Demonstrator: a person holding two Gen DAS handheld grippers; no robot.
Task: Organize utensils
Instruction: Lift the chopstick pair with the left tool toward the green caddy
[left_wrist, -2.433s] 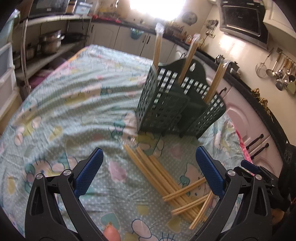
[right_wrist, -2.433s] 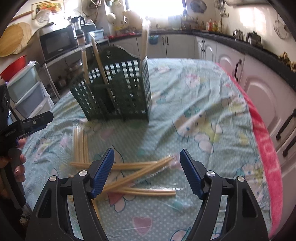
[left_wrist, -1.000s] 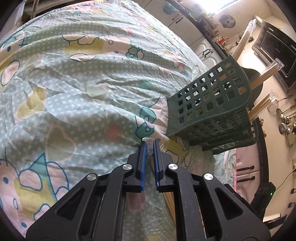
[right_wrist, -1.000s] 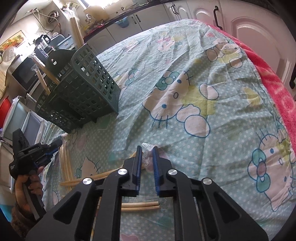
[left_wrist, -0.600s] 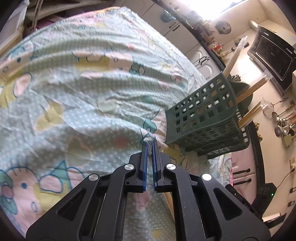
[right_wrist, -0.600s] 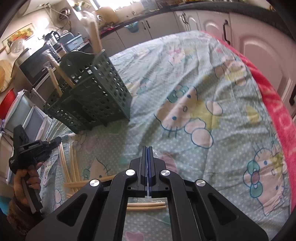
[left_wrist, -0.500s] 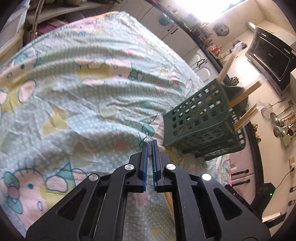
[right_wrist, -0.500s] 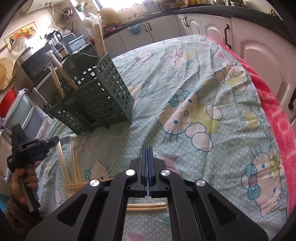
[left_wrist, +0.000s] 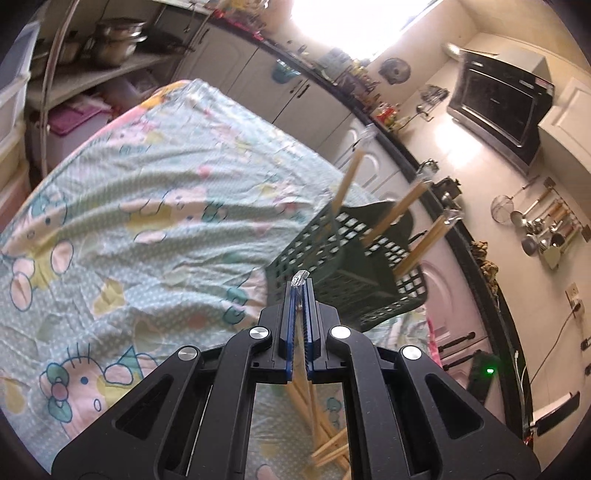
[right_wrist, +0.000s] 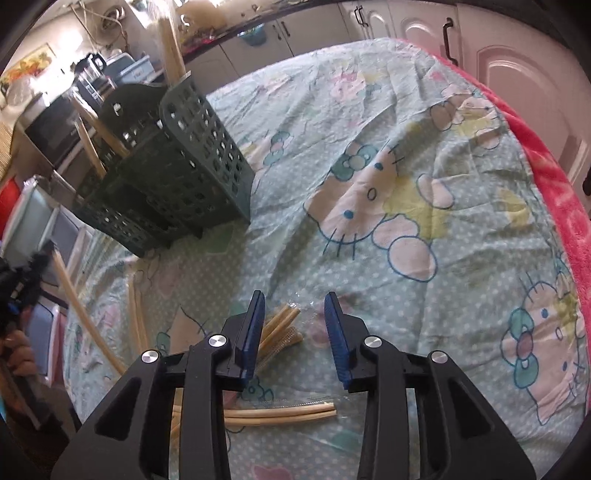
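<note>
A dark green slotted utensil basket stands on the cartoon-print tablecloth with wrapped chopstick pairs sticking out of it. My left gripper is shut on a wrapped chopstick pair and holds it up off the table, in front of the basket; this pair also shows at the left of the right wrist view. My right gripper is open just above a wrapped chopstick pair lying on the cloth. More pairs lie nearer.
Loose chopstick pairs lie on the cloth below the left gripper. A red blanket edge runs along the table's right side. White cabinets and a counter stand close beyond. Shelves with pots stand far left.
My left gripper has risen with the chopstick pair toward the basket. My right gripper, shut on a wrapped pair half a second ago, has opened and the pair lies on the cloth.
</note>
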